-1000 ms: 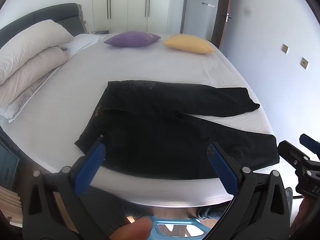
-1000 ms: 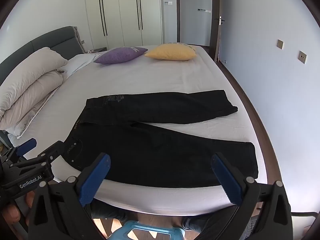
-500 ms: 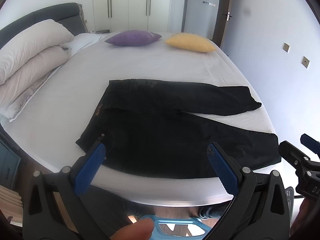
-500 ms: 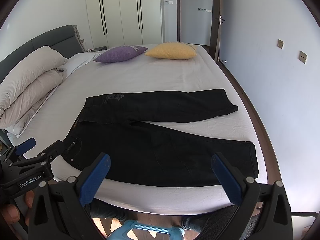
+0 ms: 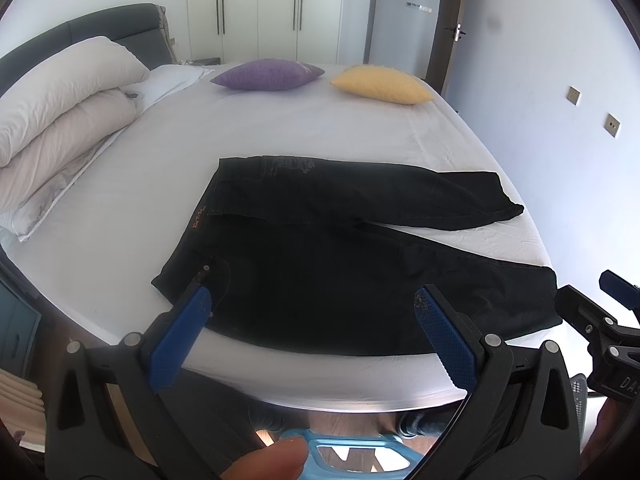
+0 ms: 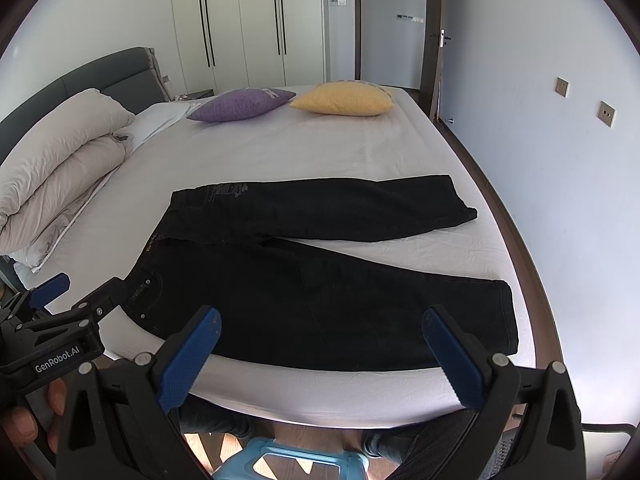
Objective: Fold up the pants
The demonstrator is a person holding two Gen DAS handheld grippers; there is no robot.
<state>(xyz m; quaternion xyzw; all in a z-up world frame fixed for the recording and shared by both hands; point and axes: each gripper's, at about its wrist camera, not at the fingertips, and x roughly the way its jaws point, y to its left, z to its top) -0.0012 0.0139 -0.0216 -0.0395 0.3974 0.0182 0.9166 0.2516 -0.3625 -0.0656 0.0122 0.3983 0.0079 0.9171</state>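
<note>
Black pants (image 5: 320, 264) (image 6: 320, 280) lie flat on the white bed (image 5: 280, 136) (image 6: 320, 148), waistband to the left, both legs spread toward the right in a narrow V. My left gripper (image 5: 312, 296) hovers open above the near edge, over the waist and near leg, holding nothing. Over the near leg, my right gripper (image 6: 322, 316) is open and empty too. Each gripper shows at the edge of the other's view: the right gripper (image 5: 592, 304) at the right, the left gripper (image 6: 76, 288) at the left.
Rolled white bedding (image 5: 60, 116) (image 6: 56, 160) lies at the left by the dark headboard. A purple cushion (image 5: 268, 75) (image 6: 244, 104) and a yellow cushion (image 5: 380, 84) (image 6: 344, 99) sit at the far end. A wall runs along the right. A light-blue stool (image 6: 280, 460) stands below.
Both grippers have edged slightly forward toward the bed, so the pants sit a little closer to the fingertips. The pants have not moved.
</note>
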